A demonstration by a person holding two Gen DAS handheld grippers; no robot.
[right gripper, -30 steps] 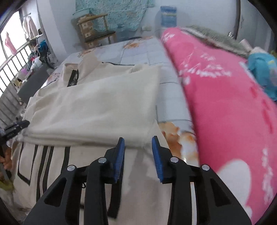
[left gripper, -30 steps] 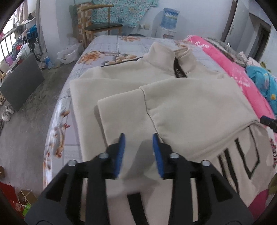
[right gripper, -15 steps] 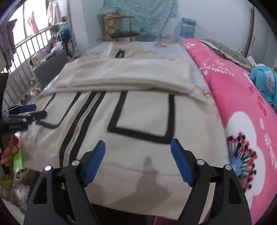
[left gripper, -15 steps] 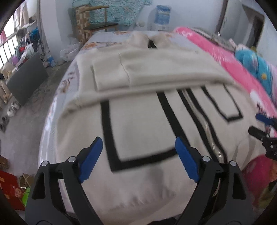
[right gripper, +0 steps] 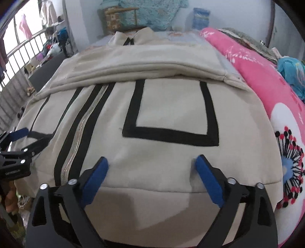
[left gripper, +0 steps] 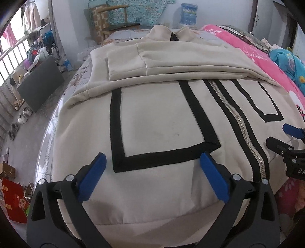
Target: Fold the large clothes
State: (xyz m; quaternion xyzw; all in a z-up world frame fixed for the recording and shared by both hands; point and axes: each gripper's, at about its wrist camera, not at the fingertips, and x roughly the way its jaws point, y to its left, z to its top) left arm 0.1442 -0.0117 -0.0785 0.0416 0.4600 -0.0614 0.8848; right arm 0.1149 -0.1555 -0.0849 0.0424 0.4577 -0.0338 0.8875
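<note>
A large cream zip jacket (left gripper: 162,118) with black pocket outlines lies front-up on the bed, collar at the far end; it also fills the right wrist view (right gripper: 162,106). Both sleeves are folded across its chest (left gripper: 171,59). My left gripper (left gripper: 152,167) is open, hovering over the jacket's hem at its left half. My right gripper (right gripper: 151,169) is open over the hem at its right half. Each gripper shows at the edge of the other's view: the right gripper in the left wrist view (left gripper: 287,141), the left gripper in the right wrist view (right gripper: 21,141).
A pink blanket (right gripper: 257,76) lies along the bed's right side, with blue clothing (left gripper: 289,61) on it. A wooden chair (left gripper: 114,19) and a water bottle (left gripper: 188,13) stand beyond the bed. Floor with shoes (left gripper: 22,116) and a dark board (left gripper: 40,82) lies left.
Both grippers have opened wide and drawn back from the folded sleeves to the jacket's hem. The sleeves stay folded across the chest.
</note>
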